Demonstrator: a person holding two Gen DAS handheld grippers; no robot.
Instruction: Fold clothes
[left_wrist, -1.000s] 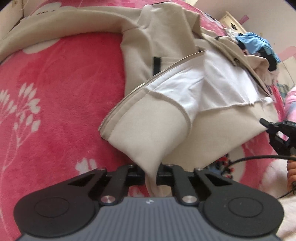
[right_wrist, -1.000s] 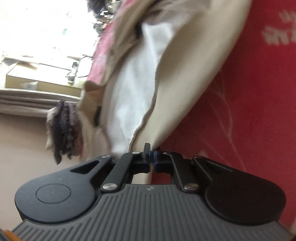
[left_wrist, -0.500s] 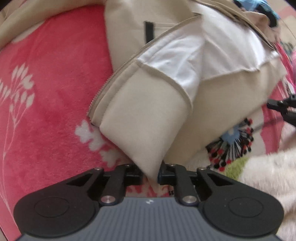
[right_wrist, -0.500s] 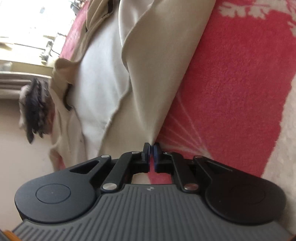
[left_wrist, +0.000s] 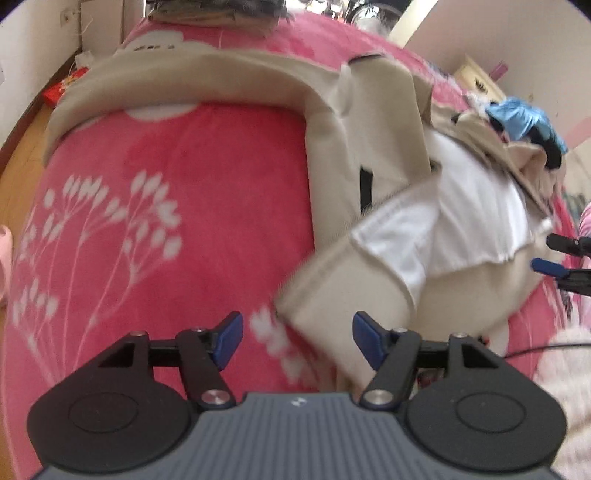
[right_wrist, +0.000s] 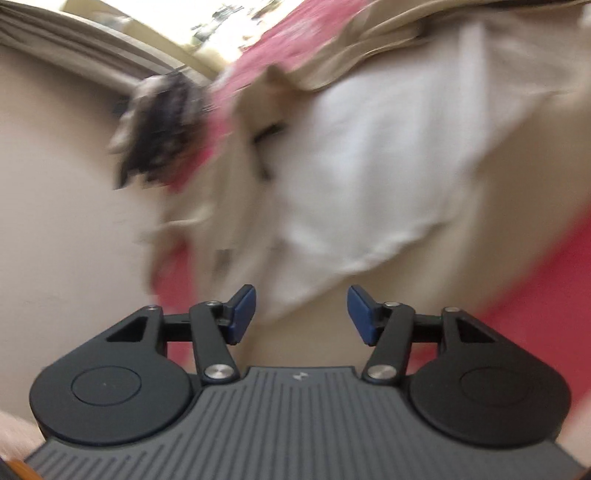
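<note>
Just ahead of the left claw (left_wrist: 297, 341), gaping wide and gripping nothing like the right claw (right_wrist: 301, 314), the beige jacket (left_wrist: 332, 306) is lying half-folded on the pink blanket (left_wrist: 184, 184), wanting a regrip at its hem.

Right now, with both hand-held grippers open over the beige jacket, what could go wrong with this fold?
1. The left hand-held gripper is open beside the folded jacket corner; a careless move could snag it.
2. The white lining lies exposed and rumpled, so creases may set.
3. The right wrist view is blurred; the right hand-held gripper may regrasp inaccurately.
</note>
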